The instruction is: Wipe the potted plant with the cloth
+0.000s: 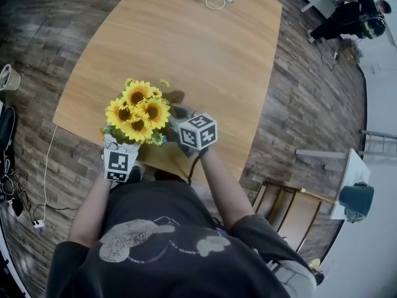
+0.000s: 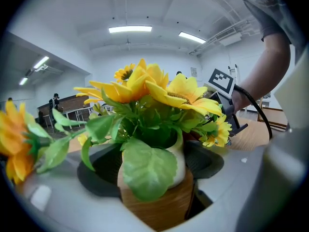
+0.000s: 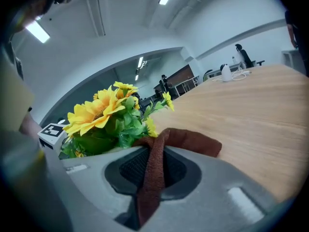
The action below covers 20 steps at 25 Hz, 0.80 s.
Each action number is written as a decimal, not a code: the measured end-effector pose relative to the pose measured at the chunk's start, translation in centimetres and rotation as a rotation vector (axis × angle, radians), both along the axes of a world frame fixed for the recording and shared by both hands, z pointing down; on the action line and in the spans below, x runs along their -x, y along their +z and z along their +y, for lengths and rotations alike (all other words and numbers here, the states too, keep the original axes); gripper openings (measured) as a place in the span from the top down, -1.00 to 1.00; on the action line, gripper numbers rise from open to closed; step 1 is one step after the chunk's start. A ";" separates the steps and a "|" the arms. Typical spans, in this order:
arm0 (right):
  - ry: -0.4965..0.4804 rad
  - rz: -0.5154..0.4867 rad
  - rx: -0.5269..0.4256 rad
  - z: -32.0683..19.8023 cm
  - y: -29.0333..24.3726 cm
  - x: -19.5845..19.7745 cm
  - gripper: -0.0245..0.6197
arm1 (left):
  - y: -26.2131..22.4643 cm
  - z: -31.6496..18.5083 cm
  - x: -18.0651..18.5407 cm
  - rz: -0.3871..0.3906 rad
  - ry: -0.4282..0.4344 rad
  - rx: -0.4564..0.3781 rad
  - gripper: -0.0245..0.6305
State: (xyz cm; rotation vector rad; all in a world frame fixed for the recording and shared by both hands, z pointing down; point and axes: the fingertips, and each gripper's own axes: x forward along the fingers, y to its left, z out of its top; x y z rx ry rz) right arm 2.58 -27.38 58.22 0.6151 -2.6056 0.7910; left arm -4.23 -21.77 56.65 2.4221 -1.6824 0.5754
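Potted plant (image 1: 138,113) stands left of centre in the head view, near the table (image 1: 186,42) edge, its pot (image 2: 161,209) clasped in the left gripper's (image 2: 154,178) wide-set jaws. The right gripper (image 3: 150,178) pinches the cloth (image 3: 190,141). It is probably light and top-heavy with soft leaves, so hold the rigid pot.

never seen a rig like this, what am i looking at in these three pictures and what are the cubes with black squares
No robot here: a person holds a two-jaw gripper in each hand, and the cubes with black squares are part of those grippers. The head view comes from a camera on the person's head, looking down at the wooden table. The other two come from cameras riding on each gripper. The left gripper is closed on the pot of a sunflower plant near the table's front edge. The right gripper pinches a brown cloth beside the flowers.
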 end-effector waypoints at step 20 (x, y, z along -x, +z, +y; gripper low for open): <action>-0.155 0.058 0.009 7.4 2.3 -0.6 0.78 | 1.6 -1.3 -2.7 0.017 0.060 0.019 -0.40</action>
